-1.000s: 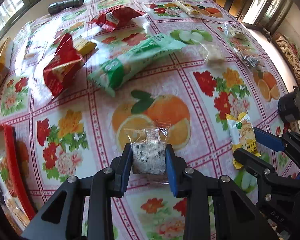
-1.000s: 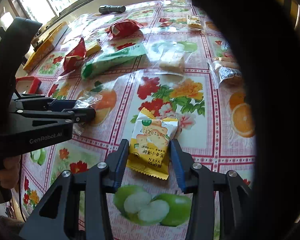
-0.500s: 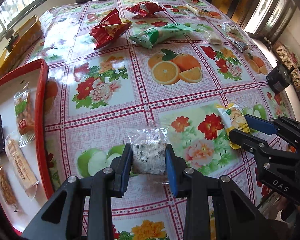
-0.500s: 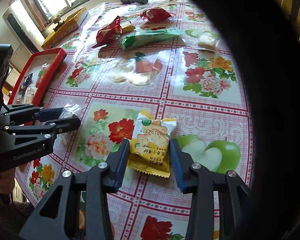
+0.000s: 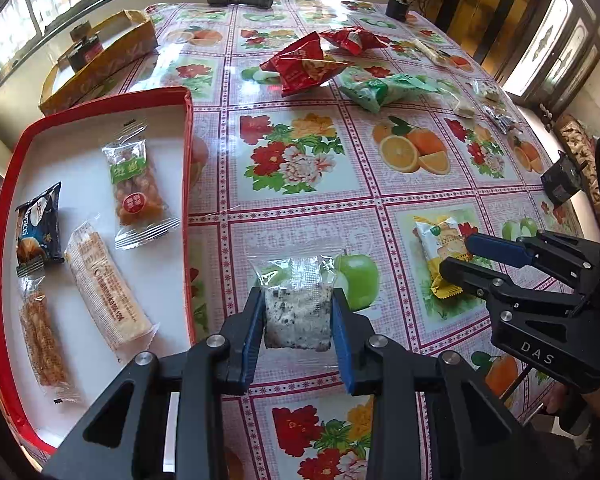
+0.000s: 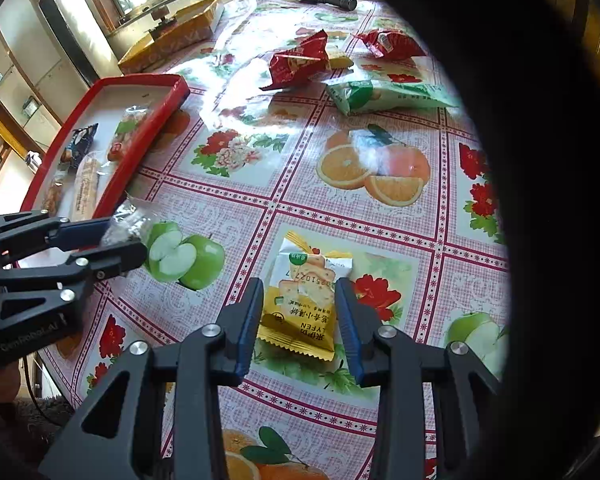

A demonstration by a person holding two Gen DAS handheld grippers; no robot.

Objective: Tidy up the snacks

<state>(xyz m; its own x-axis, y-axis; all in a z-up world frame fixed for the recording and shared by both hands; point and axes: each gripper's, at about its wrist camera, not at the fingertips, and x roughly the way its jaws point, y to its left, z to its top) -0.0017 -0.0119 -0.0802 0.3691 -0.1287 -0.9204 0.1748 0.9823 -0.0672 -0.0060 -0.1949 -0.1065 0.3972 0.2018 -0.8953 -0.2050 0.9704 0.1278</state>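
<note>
Tray (image 5: 186, 152) left of left tongs (image 5: 298, 312) holds four snacks; both tongs clamped on packets, right's closing further; maybe seven loose beyond.

Both grippers swing left across the worktop (image 5: 380, 200), carrying their packets. The red tray (image 5: 188, 168) slides fully into view beside the left gripper (image 5: 298, 312). The right gripper (image 6: 300, 308) has just been squeezing tighter on its yellow packet (image 6: 304, 300).
</note>
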